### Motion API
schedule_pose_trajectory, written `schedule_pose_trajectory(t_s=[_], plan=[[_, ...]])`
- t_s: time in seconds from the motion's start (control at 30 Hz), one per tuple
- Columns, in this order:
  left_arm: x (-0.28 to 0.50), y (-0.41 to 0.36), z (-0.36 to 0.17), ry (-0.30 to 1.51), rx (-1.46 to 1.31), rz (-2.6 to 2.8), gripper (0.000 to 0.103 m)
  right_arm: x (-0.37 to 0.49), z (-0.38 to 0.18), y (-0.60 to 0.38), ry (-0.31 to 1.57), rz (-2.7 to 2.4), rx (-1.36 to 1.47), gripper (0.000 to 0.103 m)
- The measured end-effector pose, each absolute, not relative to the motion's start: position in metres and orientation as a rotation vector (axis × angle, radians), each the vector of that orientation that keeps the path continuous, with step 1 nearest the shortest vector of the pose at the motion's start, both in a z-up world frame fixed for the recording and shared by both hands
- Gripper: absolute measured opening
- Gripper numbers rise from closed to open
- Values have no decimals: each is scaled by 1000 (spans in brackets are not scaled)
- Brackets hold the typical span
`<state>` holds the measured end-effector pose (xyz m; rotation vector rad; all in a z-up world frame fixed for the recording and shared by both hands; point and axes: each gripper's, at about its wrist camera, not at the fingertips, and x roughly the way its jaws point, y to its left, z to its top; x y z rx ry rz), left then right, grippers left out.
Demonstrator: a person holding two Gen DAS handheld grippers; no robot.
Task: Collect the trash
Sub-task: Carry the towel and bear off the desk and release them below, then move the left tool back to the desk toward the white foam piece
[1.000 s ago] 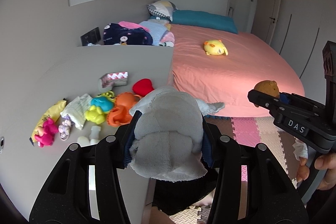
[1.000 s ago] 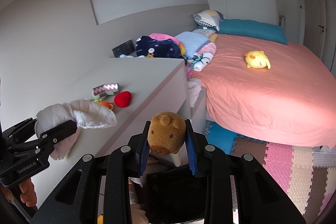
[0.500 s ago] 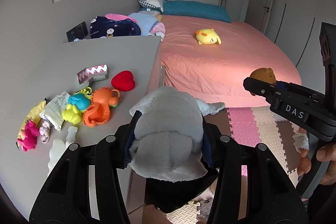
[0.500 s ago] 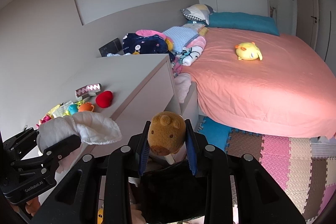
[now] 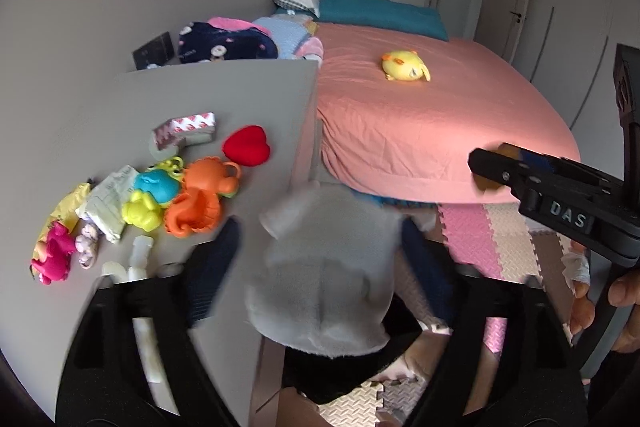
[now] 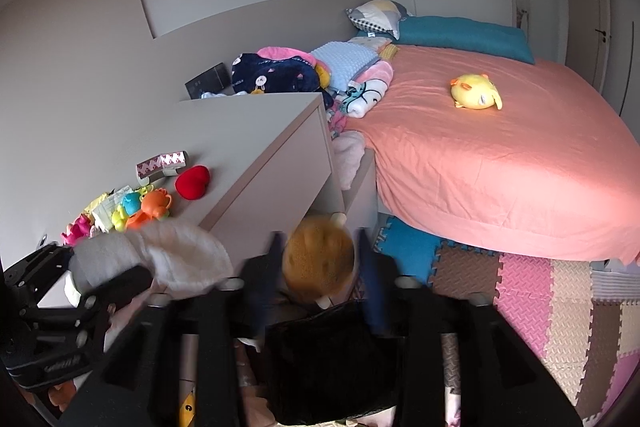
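A grey-white cloth (image 5: 328, 275) sits blurred between the fingers of my left gripper (image 5: 320, 227). Its jaws are opening wide and the pads stand clear of the cloth. A brown plush toy (image 6: 318, 259) lies between the fingers of my right gripper (image 6: 319, 235). Those jaws are opening too, and a thin gap shows on each side of the toy. A black bag (image 6: 328, 359) gapes directly under both grippers, also seen as the black bag (image 5: 332, 375) in the left wrist view. The left gripper (image 6: 92, 287) shows at the lower left of the right wrist view, the right gripper (image 5: 492, 163) at the right of the left one.
A grey dresser top (image 5: 224, 99) carries a red heart (image 5: 246, 146), an orange toy (image 5: 200, 195), several small toys and a patterned box (image 5: 184, 131). A pink bed (image 6: 500, 155) holds a yellow plush (image 6: 476, 91). Foam mats (image 6: 540, 291) cover the floor. A hand (image 5: 624, 291) grips the right handle.
Both grippers' jaws have spread apart, the left one much wider. The cloth and the brown plush toy have come loose from the pads and sit lower, blurred.
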<state>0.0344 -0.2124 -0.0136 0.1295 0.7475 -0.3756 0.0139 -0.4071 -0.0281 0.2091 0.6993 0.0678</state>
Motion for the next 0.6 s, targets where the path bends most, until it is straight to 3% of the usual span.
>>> schedule_pose_trajectory(t_s=[0.6], plan=[[29, -191, -4, 713, 137, -315, 96, 9, -17, -397, 668, 49, 186, 73]])
